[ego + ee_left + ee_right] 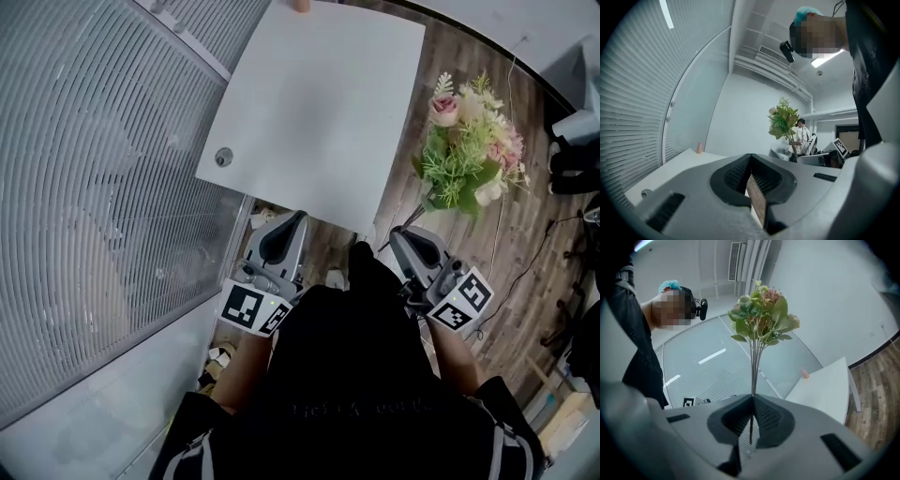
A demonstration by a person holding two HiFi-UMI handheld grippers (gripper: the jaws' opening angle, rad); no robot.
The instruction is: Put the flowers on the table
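Note:
A bunch of artificial flowers (466, 150) with pink and cream blooms and green leaves hangs over the wooden floor, right of the white table (319, 103). My right gripper (413, 240) is shut on its thin stems (753, 376), and the bouquet (761, 315) stands upright above the jaws in the right gripper view. My left gripper (282, 232) is shut with nothing in it, held near the table's near edge. From the left gripper view the flowers (783, 121) show off to the right.
A slatted glass wall (94, 187) runs along the left. A small pink object (699, 148) stands at the table's far edge, and a round fitting (223, 157) sits at its left corner. Cables and dark equipment (572, 169) lie on the floor at right. A person (802, 136) stands far off.

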